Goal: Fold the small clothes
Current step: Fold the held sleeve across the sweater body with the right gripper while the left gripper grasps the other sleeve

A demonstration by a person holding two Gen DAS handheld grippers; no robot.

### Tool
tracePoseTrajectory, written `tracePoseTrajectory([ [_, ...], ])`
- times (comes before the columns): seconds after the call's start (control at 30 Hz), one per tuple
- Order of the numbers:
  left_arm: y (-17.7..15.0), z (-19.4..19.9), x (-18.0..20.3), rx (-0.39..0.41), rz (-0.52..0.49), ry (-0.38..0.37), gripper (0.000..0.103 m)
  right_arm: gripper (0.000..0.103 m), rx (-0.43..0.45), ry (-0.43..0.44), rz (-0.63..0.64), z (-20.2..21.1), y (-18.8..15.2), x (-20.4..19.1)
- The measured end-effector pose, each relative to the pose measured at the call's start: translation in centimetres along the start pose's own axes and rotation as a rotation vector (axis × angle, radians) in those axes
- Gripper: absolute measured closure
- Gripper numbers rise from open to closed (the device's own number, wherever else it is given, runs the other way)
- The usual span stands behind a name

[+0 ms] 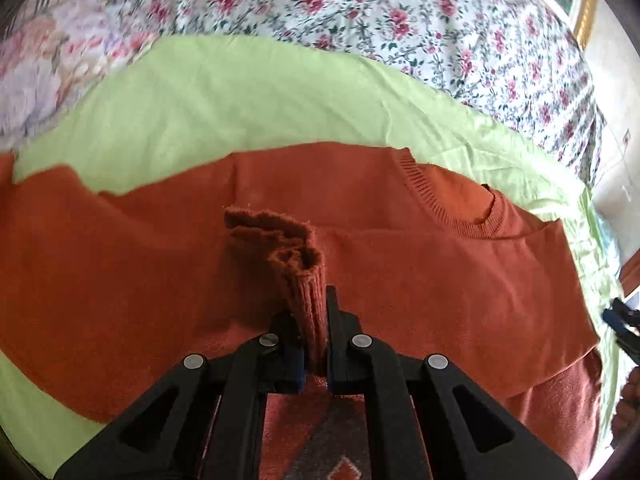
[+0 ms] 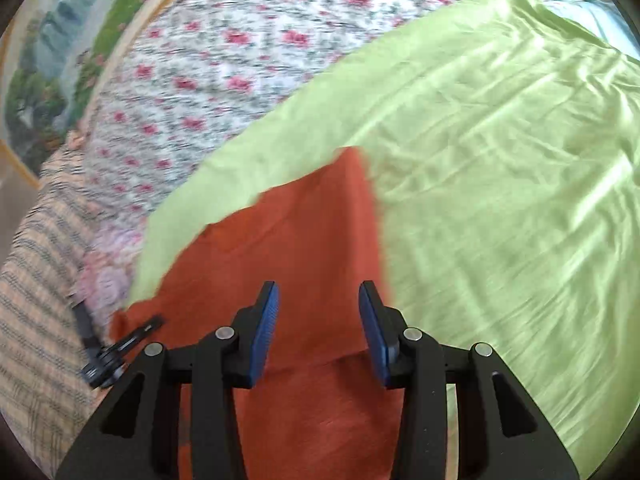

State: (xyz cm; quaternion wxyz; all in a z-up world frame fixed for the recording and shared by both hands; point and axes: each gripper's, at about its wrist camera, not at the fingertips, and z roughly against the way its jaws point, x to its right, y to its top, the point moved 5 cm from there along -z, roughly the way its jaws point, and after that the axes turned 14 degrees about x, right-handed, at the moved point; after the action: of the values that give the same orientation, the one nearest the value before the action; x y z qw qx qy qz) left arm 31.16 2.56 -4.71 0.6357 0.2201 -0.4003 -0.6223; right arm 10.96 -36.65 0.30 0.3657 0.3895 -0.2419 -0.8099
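Observation:
A rust-orange knit sweater (image 1: 400, 240) lies spread on a light green sheet (image 1: 240, 100), its ribbed neckline (image 1: 452, 208) toward the upper right. My left gripper (image 1: 314, 320) is shut on the ribbed cuff of a sleeve (image 1: 288, 252), holding it bunched above the sweater's body. In the right wrist view my right gripper (image 2: 319, 304) is open and empty, its blue pads (image 2: 266, 328) hovering over an edge of the orange sweater (image 2: 300, 232). The left gripper also shows in the right wrist view (image 2: 116, 348) at the lower left.
The green sheet (image 2: 500, 160) covers a bed with a floral quilt (image 1: 400, 12) behind it. A striped blanket (image 2: 36, 280) lies at the left of the right wrist view. A framed landscape picture (image 2: 48, 60) stands beyond the bed. The right gripper (image 1: 622, 324) shows at the left wrist view's right edge.

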Motion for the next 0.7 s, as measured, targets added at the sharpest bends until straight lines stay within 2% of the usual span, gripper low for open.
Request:
tracePoseTrajectory([
  [0.07, 0.0, 0.2, -0.1, 0.001, -0.001, -0.008, 0.098, 0.059, -0.017, -0.016, 0.004, -1.3, 0.4, 0.7],
  [0.17, -0.1, 0.1, 0.5, 0.003, -0.038, 0.004, 0.098, 0.052, -0.076, -0.046, 0.049, -4.1, 0.5, 0.8],
  [0.3, -0.5, 0.2, 0.8, 0.001, -0.059, 0.009, 0.098, 0.051, -0.163, -0.100, 0.143, -8.0, -0.4, 0.6],
  [0.33, -0.4, 0.3, 1.0, 0.005, -0.066, 0.007, 0.098, 0.059, -0.161, -0.100, 0.178, -8.4, -0.4, 0.4],
  [0.37, -0.3, 0.7, 1.2, 0.012, -0.070, 0.000, 0.098, 0.094, -0.162, -0.099, 0.204, -8.5, -0.4, 0.1],
  [0.47, -0.2, 1.2, 1.6, 0.031, -0.064, -0.023, 0.098, 0.093, -0.135, -0.070, 0.178, -7.4, 0.8, 0.3],
  [0.63, -1.8, 0.7, 0.8, -0.013, -0.086, -0.005, 0.090, 0.091, -0.156, -0.124, 0.207, -7.5, -0.4, 1.6],
  [0.7, -1.7, 2.2, 0.3, 0.014, -0.106, 0.004, 0.084, 0.078, -0.131, -0.154, 0.211, -6.6, 0.0, 1.3],
])
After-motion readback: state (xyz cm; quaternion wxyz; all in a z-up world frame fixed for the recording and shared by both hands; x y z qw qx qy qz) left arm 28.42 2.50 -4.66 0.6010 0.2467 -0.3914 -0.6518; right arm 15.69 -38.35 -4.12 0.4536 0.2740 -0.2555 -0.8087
